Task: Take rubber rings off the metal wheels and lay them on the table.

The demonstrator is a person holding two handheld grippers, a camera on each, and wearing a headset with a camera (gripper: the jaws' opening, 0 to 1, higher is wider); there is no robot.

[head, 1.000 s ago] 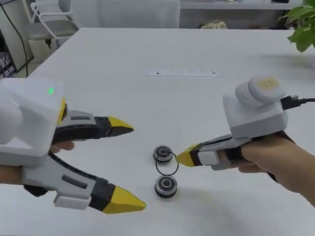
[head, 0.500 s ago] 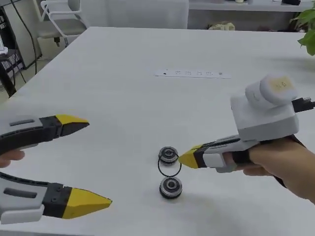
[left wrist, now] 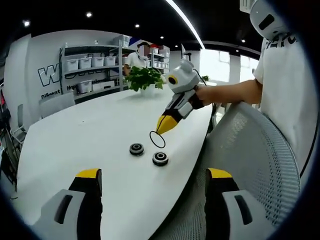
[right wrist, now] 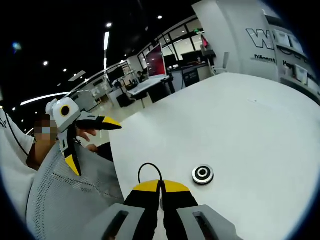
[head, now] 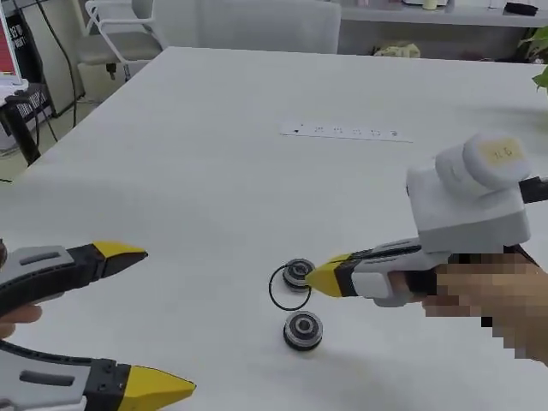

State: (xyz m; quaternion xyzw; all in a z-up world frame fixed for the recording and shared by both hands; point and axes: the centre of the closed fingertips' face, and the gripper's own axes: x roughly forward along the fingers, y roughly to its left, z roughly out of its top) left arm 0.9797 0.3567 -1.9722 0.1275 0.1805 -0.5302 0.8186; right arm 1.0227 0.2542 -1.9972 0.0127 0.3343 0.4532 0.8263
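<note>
On the white counter [head: 214, 154] the head view counts two metal wheels, the far wheel [head: 298, 272] and the near wheel [head: 303, 329], near each other but not touching. The right claw [head: 318, 279] reaches in from the right. Its yellow tips are pressed together on the one black rubber ring [head: 271, 291], whose loop overlaps the far wheel from this angle. The left claw [head: 150, 321] is at the lower left, its jaws spread wide with nothing between them, well apart from the wheels. Farther along the counter lies a flat white strip [head: 345, 132] with marks too small to read. White chairs [head: 111, 34] stand past the far corner.

The left gripper view has its own two jaws wide apart at the bottom. From this side the rubber ring [left wrist: 150, 139] hangs as a full loop from the closed tips of the right claw [left wrist: 162, 126], clear of both wheels, which the head view leaves unclear. Whether its lower edge touches the counter I cannot tell. Beyond are a potted plant [left wrist: 145, 77], shelves [left wrist: 95, 70] of white bins, and a wall with a large "W" above a word that reads "Diligent". A mesh chair [left wrist: 250, 145] is at the right.

In the right gripper view its own jaws are shut, with the ring's loop [right wrist: 148, 164] rising from between the tips. One of the metal wheels [right wrist: 203, 174] lies on the counter just to the right. The left claw [right wrist: 98, 150] shows open at the left. The "W" and "Diligent" lettering appears here too, and a red screen [right wrist: 156, 59] stands far off.
</note>
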